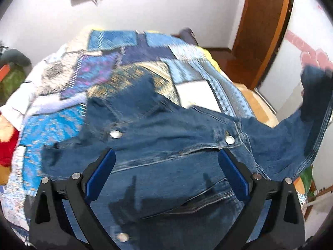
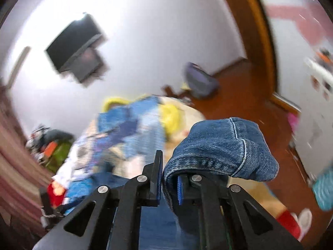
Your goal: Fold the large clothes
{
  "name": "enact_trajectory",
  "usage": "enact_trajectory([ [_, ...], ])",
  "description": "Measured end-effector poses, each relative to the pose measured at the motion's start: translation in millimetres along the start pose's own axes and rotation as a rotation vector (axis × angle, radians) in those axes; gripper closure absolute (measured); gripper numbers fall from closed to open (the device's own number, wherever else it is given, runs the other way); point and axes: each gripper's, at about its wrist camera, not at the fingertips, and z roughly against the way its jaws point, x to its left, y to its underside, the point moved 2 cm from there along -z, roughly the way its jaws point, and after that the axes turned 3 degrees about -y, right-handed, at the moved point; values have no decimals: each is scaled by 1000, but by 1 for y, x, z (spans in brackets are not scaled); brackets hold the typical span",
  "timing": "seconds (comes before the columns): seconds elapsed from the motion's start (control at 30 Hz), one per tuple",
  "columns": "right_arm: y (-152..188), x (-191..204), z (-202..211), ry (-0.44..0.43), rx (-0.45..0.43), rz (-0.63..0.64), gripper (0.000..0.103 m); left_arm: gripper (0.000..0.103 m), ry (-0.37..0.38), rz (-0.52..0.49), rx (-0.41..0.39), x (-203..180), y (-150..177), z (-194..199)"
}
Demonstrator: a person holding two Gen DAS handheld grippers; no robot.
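Note:
A blue denim jacket with metal snap buttons lies spread on the bed. My left gripper hovers just above it, its blue-padded fingers wide apart with nothing between them. One sleeve is lifted up and to the right, off the bed. In the right wrist view my right gripper is shut on the denim cuff. The cloth is pinched between the pads and drapes over the right finger, hiding its tip. The picture is blurred.
A patchwork quilt covers the bed. A wooden door frame and brown floor lie beyond its right side. A dark screen hangs on the white wall. A red plush toy and bags sit at left.

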Motion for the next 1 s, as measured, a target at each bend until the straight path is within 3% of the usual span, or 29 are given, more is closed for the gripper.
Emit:
enact_trajectory([
  [0.23, -2, 152, -34, -255, 28, 127, 94, 3, -41, 98, -66, 62, 12, 39],
  [0.4, 50, 235, -92, -347, 184, 207, 94, 3, -95, 191, -74, 113, 36, 60],
  [0.5, 110, 263, -135, -369, 342, 232, 94, 3, -124, 246, -59, 140, 56, 69],
  [0.67, 208, 259, -173, -322, 571, 257, 94, 3, -168, 289, -17, 167, 86, 72],
  [0.77, 241, 240, -179, -275, 686, 241, 94, 3, -171, 300, 11, 172, 99, 69],
  [0.9, 245, 223, -171, -285, 726, 229, 94, 3, -133, 309, 42, 167, 107, 61],
  [1.0, 219, 219, -143, -291, 647, 286, 94, 3, -51, 355, 77, 163, 104, 46],
])
